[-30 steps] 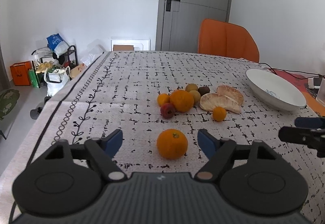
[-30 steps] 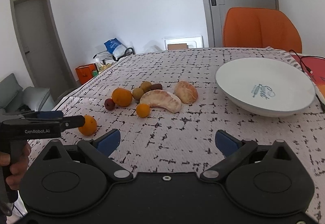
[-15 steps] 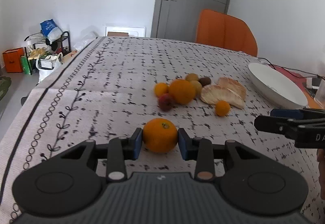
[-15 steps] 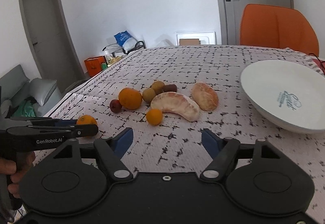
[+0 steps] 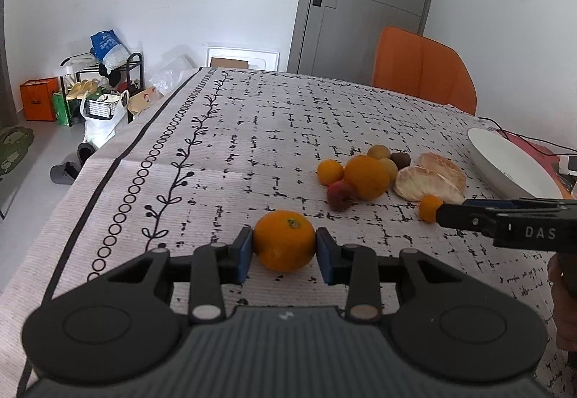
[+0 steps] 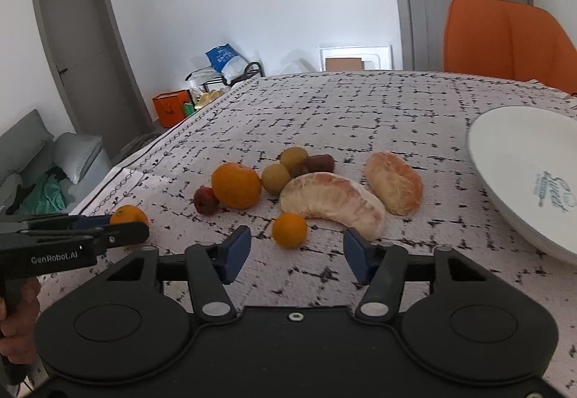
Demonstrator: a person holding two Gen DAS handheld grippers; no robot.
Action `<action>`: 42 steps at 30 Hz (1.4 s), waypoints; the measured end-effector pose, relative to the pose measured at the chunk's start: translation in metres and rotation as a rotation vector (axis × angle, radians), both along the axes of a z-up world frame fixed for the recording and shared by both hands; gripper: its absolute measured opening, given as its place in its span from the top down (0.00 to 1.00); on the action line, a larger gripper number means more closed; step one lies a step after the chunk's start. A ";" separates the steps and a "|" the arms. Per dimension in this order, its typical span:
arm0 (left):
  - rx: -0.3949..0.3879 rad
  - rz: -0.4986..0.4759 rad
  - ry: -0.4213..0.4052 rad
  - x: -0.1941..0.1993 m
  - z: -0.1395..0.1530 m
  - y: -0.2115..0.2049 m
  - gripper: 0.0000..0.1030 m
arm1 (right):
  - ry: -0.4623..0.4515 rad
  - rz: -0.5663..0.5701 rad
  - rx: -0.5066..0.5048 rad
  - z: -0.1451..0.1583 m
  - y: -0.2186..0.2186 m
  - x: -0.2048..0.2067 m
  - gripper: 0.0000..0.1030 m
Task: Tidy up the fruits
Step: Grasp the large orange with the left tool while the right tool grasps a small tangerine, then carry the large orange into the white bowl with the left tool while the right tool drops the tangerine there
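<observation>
Orange (image 5: pixel 284 241) sits pinched between the left hand-held gripper's (image 5: pixel 285 255) 2 blue pads.

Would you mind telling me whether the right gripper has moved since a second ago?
Yes. The right gripper has come forward and left toward the small orange, while the white bowl slid toward the picture's right edge; its jaws are closing.

I'm reading "GenRobot.AI" on my left gripper (image 6: pixel 119 235), "DAS" showing on my right gripper (image 5: pixel 443 214). Script logo sitting inside the white plate (image 6: pixel 505 160), too blurred to read.
</observation>
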State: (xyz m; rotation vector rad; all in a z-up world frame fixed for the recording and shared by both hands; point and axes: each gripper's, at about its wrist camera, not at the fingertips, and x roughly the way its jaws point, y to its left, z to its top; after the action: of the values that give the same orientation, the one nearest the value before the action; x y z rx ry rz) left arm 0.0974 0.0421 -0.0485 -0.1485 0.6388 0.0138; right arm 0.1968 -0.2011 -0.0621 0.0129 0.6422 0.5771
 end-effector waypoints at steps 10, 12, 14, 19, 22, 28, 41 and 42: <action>-0.008 0.003 -0.014 0.004 0.005 -0.002 0.65 | 0.031 -0.002 0.010 -0.006 0.008 0.012 0.78; -0.001 -0.007 -0.021 0.005 0.007 -0.006 0.65 | 0.017 -0.003 0.023 -0.003 0.004 0.008 0.79; 0.002 -0.017 -0.022 0.006 0.008 -0.011 0.65 | 0.008 -0.013 0.035 0.001 -0.004 0.003 0.79; 0.005 -0.053 -0.038 0.010 0.015 -0.028 0.65 | 0.000 -0.056 0.052 0.006 -0.024 -0.004 0.78; 0.005 -0.077 -0.050 0.012 0.019 -0.039 0.65 | -0.011 -0.082 0.055 0.009 -0.035 -0.008 0.78; 0.026 -0.115 -0.057 0.020 0.025 -0.062 0.65 | -0.041 -0.111 0.080 0.016 -0.055 -0.015 0.78; 0.058 -0.161 -0.076 0.037 0.034 -0.108 0.65 | -0.086 -0.171 0.117 0.024 -0.096 -0.015 0.78; 0.059 -0.166 -0.077 0.039 0.034 -0.112 0.65 | -0.088 -0.177 0.119 0.025 -0.099 -0.016 0.78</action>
State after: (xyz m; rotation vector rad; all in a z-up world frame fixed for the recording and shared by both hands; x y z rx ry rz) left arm 0.1359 -0.0702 -0.0141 -0.0386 0.5713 -0.1326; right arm 0.1808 -0.3005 -0.0372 0.1534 0.5142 0.4413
